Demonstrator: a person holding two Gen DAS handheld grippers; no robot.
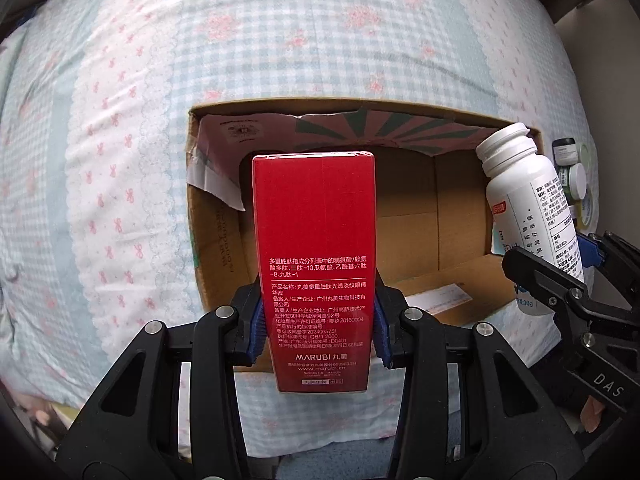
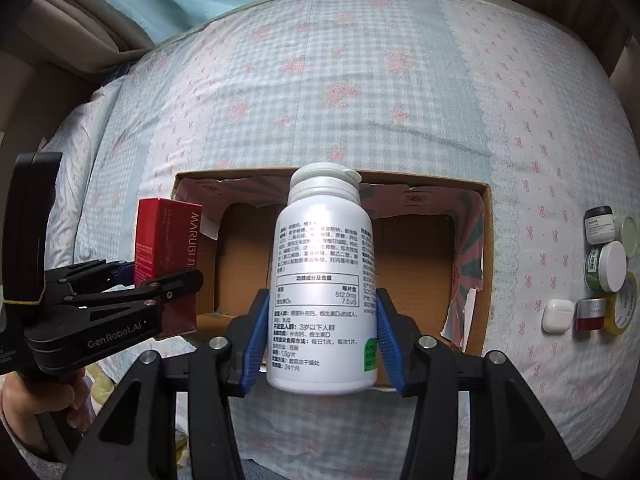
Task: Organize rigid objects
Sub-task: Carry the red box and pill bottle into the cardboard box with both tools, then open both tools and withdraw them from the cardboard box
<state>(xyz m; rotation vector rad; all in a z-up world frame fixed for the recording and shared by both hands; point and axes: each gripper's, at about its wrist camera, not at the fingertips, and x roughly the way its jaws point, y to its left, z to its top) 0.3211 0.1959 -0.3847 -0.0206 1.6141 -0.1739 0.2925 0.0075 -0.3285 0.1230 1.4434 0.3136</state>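
Observation:
My left gripper [image 1: 319, 320] is shut on a tall red MARUBI carton [image 1: 314, 240] and holds it upright over the near left part of an open cardboard box [image 1: 416, 216]. My right gripper [image 2: 320, 332] is shut on a white pill bottle [image 2: 324, 280] with a white cap, upright over the box's [image 2: 486, 240] near edge. The bottle also shows at the right of the left wrist view [image 1: 528, 208], and the red carton at the left of the right wrist view [image 2: 168, 232]. The box interior looks empty, with a printed paper liner.
The box sits on a bed with a blue checked, pink-flowered cover [image 2: 360, 80]. Right of the box lie several small items: cream jars [image 2: 604, 260], a white earbud case [image 2: 557, 315], a small red jar [image 2: 591, 314] and a tape roll [image 2: 626, 304].

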